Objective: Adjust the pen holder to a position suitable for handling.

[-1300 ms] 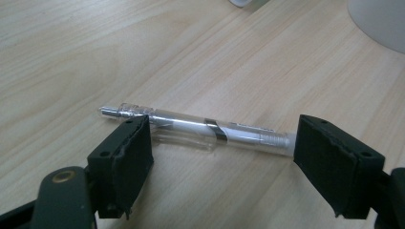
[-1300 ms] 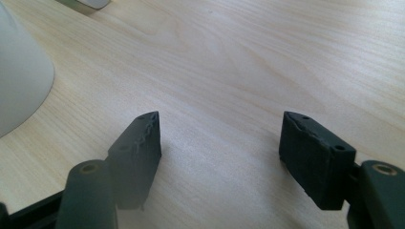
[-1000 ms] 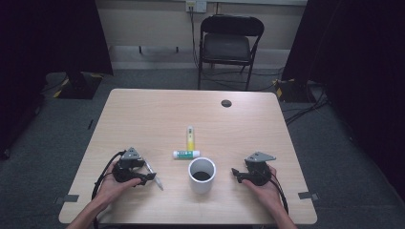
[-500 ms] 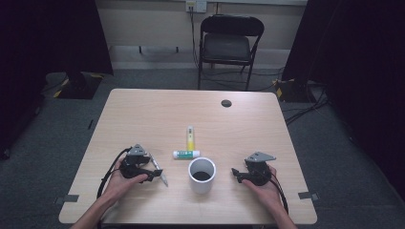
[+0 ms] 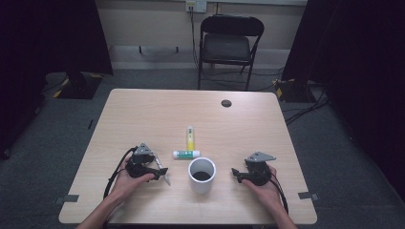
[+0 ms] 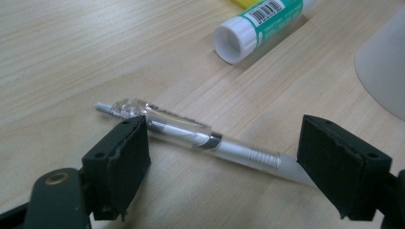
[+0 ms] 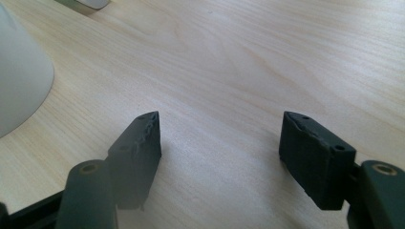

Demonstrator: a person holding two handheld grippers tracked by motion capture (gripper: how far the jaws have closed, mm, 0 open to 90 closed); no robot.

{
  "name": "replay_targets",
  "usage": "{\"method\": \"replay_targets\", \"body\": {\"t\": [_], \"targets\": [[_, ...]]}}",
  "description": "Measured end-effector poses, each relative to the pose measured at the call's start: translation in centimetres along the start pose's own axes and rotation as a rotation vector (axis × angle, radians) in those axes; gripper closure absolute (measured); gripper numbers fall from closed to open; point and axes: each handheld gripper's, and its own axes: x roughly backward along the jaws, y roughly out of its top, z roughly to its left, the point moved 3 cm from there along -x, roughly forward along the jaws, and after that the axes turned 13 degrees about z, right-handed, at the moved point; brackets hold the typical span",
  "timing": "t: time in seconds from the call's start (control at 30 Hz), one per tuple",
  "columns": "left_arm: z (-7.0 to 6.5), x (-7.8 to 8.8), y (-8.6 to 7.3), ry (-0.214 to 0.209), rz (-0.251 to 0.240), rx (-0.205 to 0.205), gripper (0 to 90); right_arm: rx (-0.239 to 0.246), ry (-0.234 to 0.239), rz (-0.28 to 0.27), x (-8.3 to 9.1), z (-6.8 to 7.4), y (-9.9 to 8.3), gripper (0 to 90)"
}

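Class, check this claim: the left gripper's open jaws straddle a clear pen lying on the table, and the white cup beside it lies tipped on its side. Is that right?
Not quite. The white cup stands upright, mouth up, as the high view shows. The left gripper does straddle the clear pen on the table.

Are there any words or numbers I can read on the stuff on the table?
White glue stick with green label: a black barcode shows in the left gripper view, but its digits and the label's print are too small to read.
Yellow tube with white cap: too small and blurred to read.
Clear plastic pen: no readable print.
White paper cup: no writing visible.
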Motion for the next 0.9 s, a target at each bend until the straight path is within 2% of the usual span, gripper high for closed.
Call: {"method": "replay_targets", "body": {"t": [0.27, 0.3, 0.37, 0.4, 0.43, 0.57, 0.6, 0.7, 0.77, 0.83, 0.9], "targets": [[-0.39, -0.47, 0.54, 0.035, 0.014, -0.025, 18.0, -0.001, 0.001, 0.000, 0.00, 0.00, 0.00, 30.1], [-0.57, -0.68, 0.60, 0.025, 0.009, -0.012, 18.2, -0.002, 0.001, 0.000, 0.00, 0.01, 0.00, 30.2], [-0.67, -0.69, 0.69, 0.041, 0.020, -0.020, 18.0, 0.001, 0.001, 0.000, 0.00, -0.01, 0.00, 30.2], [-0.67, -0.68, 0.69, 0.036, 0.011, -0.016, 18.6, 0.000, 0.002, 0.000, 0.00, 0.00, 0.00, 30.2], [-0.49, -0.55, 0.69, 0.042, 0.012, -0.035, 19.1, 0.001, 0.001, 0.000, 0.00, -0.01, 0.00, 30.2], [-0.53, -0.26, 0.50, -0.001, 0.018, -0.023, 24.5, 0.000, 0.000, 0.000, 0.00, 0.00, 0.00, 30.2], [-0.39, -0.18, 0.51, 0.000, 0.018, -0.037, 25.0, 0.001, 0.000, 0.000, 0.00, 0.00, 0.00, 30.2], [-0.29, -0.30, 0.54, -0.009, 0.016, -0.026, 24.7, 0.001, 0.002, 0.000, 0.00, -0.01, 0.00, 30.2], [-0.37, -0.32, 0.65, 0.007, 0.028, -0.033, 24.8, 0.000, 0.000, 0.000, 0.00, -0.01, 0.00, 30.2], [-0.38, -0.18, 0.63, -0.008, 0.033, -0.037, 26.7, 0.000, 0.002, 0.000, 0.00, 0.00, -0.01, 30.2], [-0.30, 0.20, 0.44, -0.015, 0.036, -0.021, 29.7, 0.000, 0.000, 0.000, 0.00, 0.00, 0.00, 30.2]]}}
